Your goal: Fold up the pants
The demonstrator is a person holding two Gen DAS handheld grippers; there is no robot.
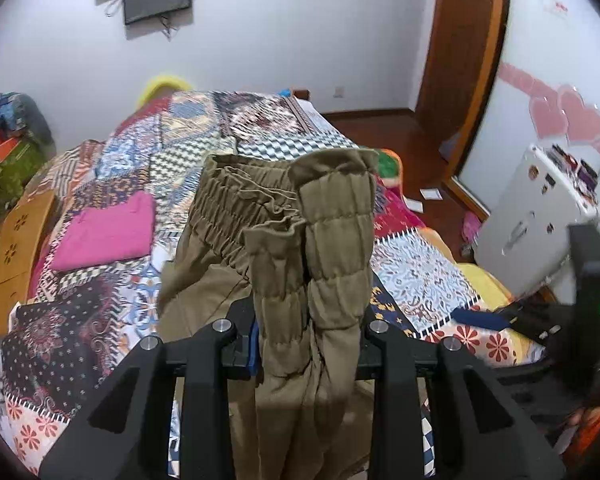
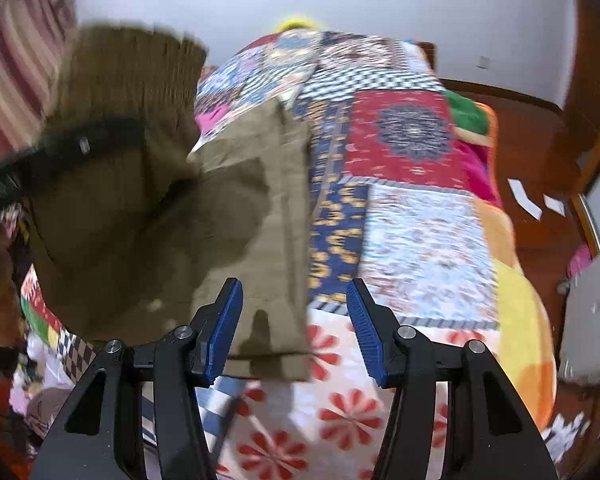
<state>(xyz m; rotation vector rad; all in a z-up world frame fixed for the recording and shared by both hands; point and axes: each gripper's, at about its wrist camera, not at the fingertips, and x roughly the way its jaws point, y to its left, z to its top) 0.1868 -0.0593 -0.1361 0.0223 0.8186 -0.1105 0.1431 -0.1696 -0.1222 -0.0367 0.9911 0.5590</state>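
Note:
The olive pants (image 1: 300,240) hang bunched over my left gripper (image 1: 304,332), the gathered elastic waistband on top. The left gripper is shut on this cloth, which hides nearly all of its fingers. The right wrist view shows the same pants (image 2: 140,208) lifted at the left by the black left gripper (image 2: 80,144), with one leg trailing down onto the bed. That leg's hem (image 2: 268,344) lies between the blue pads (image 2: 224,332) of my right gripper (image 2: 296,332). The right gripper is open and its pads do not touch the cloth.
A patchwork bedspread (image 1: 420,268) covers the bed. A folded pink cloth (image 1: 108,232) lies on it at the left, beside a wooden board (image 1: 16,248). A white case (image 1: 532,220) stands on the wooden floor (image 2: 540,152) at the right, where papers (image 2: 524,196) lie.

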